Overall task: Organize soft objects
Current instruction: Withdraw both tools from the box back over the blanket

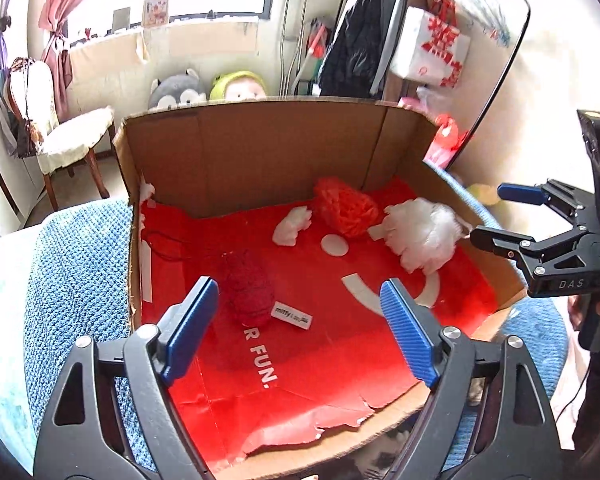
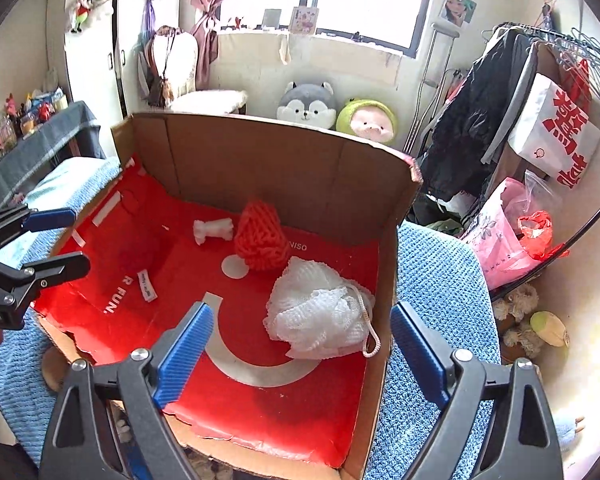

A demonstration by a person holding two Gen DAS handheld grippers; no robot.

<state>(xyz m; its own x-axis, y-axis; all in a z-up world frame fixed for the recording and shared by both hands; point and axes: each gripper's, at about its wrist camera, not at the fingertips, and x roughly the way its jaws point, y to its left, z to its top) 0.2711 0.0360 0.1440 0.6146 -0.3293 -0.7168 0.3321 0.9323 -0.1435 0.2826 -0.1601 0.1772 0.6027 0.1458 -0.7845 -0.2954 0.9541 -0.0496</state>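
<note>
Two handheld grippers hover over an open cardboard box lined with red printed paper, resting on a blue knitted blanket. Four soft items lie on the box floor.

The left gripper has its jaws spread wide and holds nothing. Just beyond its left fingertip lies a dark red mesh pouf, trailing a white label toward the middle of the box. Its long axis runs roughly away from the gripper, toward the back wall.

The right gripper is likewise wide open and empty. A white mesh bath pouf sits just ahead of it, near the right-hand wall of the box. The pouf's cord loops down toward the near right corner. It is a rounded bundle, slightly longer from the cord end up toward the orange pouf.

Farther back, an orange mesh pouf stands nearly upright close to the back wall, with a small white foam piece just to its left, lying crosswise.

Each gripper appears nearest to its own pouf, left to the dark red, right to the white. The orange pouf and foam piece lie beyond both, somewhat closer to the right one. With everything already inside the box, which item comes next cannot be told.
</note>
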